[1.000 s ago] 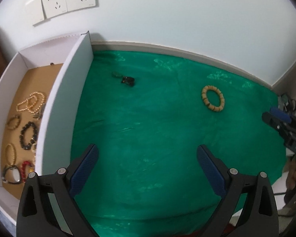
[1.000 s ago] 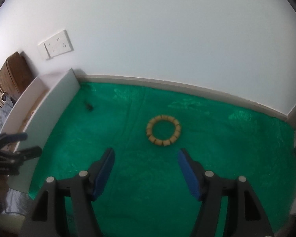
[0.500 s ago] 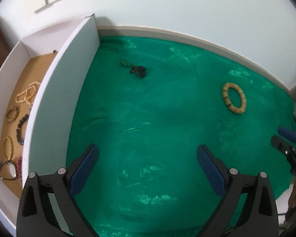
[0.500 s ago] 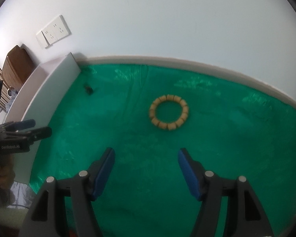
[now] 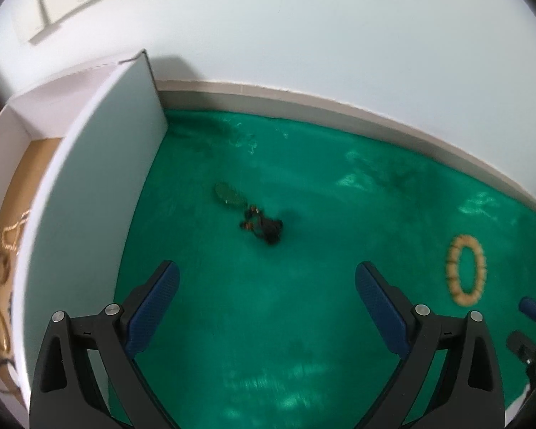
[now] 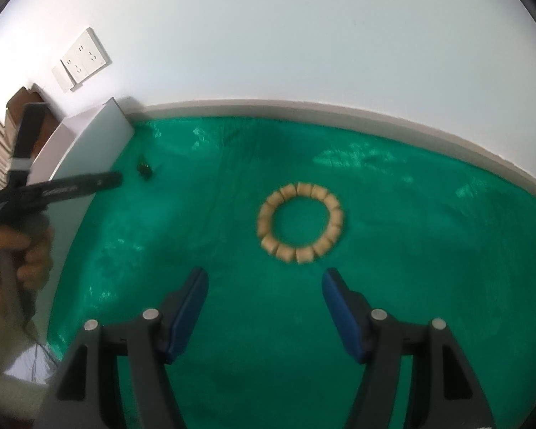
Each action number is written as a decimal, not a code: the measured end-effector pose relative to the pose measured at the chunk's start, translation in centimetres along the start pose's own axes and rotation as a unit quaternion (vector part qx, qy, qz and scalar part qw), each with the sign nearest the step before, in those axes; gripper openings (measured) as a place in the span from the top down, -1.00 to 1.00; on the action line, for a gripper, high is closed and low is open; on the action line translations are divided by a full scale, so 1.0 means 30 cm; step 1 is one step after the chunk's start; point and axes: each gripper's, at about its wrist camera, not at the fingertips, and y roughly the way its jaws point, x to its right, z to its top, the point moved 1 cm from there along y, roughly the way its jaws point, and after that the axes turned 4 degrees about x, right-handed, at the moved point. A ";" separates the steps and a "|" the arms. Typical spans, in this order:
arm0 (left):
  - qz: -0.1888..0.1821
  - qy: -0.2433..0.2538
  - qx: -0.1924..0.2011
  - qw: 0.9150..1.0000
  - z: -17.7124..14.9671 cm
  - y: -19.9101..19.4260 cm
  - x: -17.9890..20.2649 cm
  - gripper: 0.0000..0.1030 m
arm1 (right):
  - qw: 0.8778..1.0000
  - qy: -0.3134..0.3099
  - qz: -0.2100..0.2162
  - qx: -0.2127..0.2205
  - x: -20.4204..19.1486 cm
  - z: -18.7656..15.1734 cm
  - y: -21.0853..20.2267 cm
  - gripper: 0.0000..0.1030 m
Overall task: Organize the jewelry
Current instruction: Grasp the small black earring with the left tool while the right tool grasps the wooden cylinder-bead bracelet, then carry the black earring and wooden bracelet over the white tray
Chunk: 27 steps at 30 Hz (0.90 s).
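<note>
A tan beaded bracelet (image 6: 299,222) lies flat on the green cloth (image 6: 411,250), just ahead of my open, empty right gripper (image 6: 265,307). It also shows in the left wrist view (image 5: 466,270) at far right. A small dark jewelry piece (image 5: 262,228) with a green oval pendant (image 5: 229,194) lies on the cloth ahead of my open, empty left gripper (image 5: 267,307); it shows small in the right wrist view (image 6: 144,168). A white box (image 5: 89,193) at left holds several bracelets (image 5: 12,236) on its brown floor.
A white wall with sockets (image 6: 81,60) runs behind the cloth. The box's tall white side wall borders the cloth on the left. The left gripper, held by a hand, appears in the right wrist view (image 6: 53,189). The right gripper's fingertips (image 5: 534,309) show at the left view's right edge.
Both grippers have moved forward and lower. The dark piece sits closer to the left gripper, the tan bracelet closer to the right gripper. Both grippers stay open.
</note>
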 end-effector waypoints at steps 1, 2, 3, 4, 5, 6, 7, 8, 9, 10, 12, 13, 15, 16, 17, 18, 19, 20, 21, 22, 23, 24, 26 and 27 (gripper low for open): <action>0.002 0.004 -0.003 1.000 0.008 0.026 0.004 -0.92 | 1.000 -0.009 0.009 -0.002 0.005 0.011 0.026 -0.32; 0.004 0.011 -0.008 1.000 0.016 0.057 0.009 -0.92 | 1.000 -0.019 0.016 -0.005 0.007 0.021 0.056 -0.31; 0.007 0.017 -0.011 1.000 0.020 0.081 0.013 -0.92 | 0.999 -0.029 0.022 -0.008 0.004 0.034 0.086 -0.31; 0.011 0.023 -0.016 1.000 0.023 0.106 0.017 -0.90 | 0.999 -0.037 0.027 -0.012 -0.001 0.042 0.108 -0.31; 0.017 0.028 -0.023 0.999 0.025 0.135 0.021 -0.87 | 0.998 -0.051 0.033 -0.024 -0.012 0.056 0.155 -0.31; 0.020 0.031 -0.028 0.999 0.028 0.153 0.023 -0.80 | 0.997 -0.061 0.033 -0.036 -0.022 0.063 0.191 -0.31; 0.021 0.031 -0.032 0.999 0.030 0.169 0.024 -0.74 | 0.996 -0.071 0.030 -0.048 -0.031 0.067 0.229 -0.31; 0.020 0.030 -0.035 0.999 0.034 0.182 0.024 -0.73 | 0.995 -0.081 0.024 -0.056 -0.039 0.068 0.257 -0.31; 0.021 0.028 -0.036 0.999 0.038 0.192 0.024 -0.71 | 0.994 -0.090 0.014 -0.061 -0.047 0.065 0.280 -0.31; 0.023 0.027 -0.034 0.999 0.039 0.196 0.022 -0.66 | 0.993 -0.098 0.001 -0.067 -0.055 0.064 0.304 -0.31; 0.025 0.027 -0.031 0.999 0.039 0.201 0.020 -0.56 | 0.992 -0.101 -0.012 -0.077 -0.064 0.055 0.332 0.00; 0.025 0.029 -0.024 0.999 0.040 0.199 0.019 -0.47 | 0.992 -0.102 -0.019 -0.074 -0.067 0.051 0.334 0.07; 0.021 0.033 -0.013 0.999 0.045 0.196 0.017 -0.23 | 0.991 -0.112 -0.032 -0.070 -0.081 0.046 0.329 0.43; 0.020 0.036 -0.006 0.999 0.050 0.193 0.016 0.07 | 0.991 -0.112 -0.038 -0.069 -0.082 0.045 0.327 0.56; 0.017 0.038 -0.003 0.999 0.055 0.191 0.016 0.27 | 0.991 -0.104 -0.039 -0.070 -0.076 0.046 0.325 0.71; 0.014 0.038 -0.002 0.999 0.060 0.190 0.013 0.67 | 0.992 -0.094 -0.034 -0.071 -0.069 0.049 0.323 0.71; 0.006 0.035 -0.004 0.999 0.065 0.190 0.006 0.71 | 0.994 -0.079 -0.031 -0.070 -0.060 0.052 0.314 0.71; -0.001 0.028 -0.006 1.000 0.067 0.187 -0.004 0.72 | 0.996 -0.064 -0.027 -0.065 -0.052 0.055 0.297 0.71; -0.009 0.022 -0.005 1.000 0.067 0.181 -0.013 0.73 | 0.997 -0.049 -0.019 -0.059 -0.044 0.058 0.273 0.71; -0.018 0.016 -0.002 1.000 0.063 0.165 -0.024 0.74 | 0.998 -0.034 -0.009 -0.053 -0.035 0.061 0.248 0.71; -0.024 0.014 0.001 1.000 0.059 0.150 -0.036 0.74 | 0.999 -0.022 -0.001 -0.048 -0.026 0.062 0.225 0.71; -0.030 0.010 0.005 0.999 0.052 0.130 -0.044 0.75 | 0.999 -0.008 0.008 -0.042 -0.016 0.061 0.192 0.71; -0.040 0.004 0.011 0.999 0.036 0.087 -0.058 0.76 | 0.999 0.013 0.024 -0.031 0.002 0.059 0.136 0.71; -0.045 0.002 0.015 0.999 0.027 0.062 -0.062 0.76 | 0.999 0.023 0.032 -0.027 0.012 0.061 0.112 0.71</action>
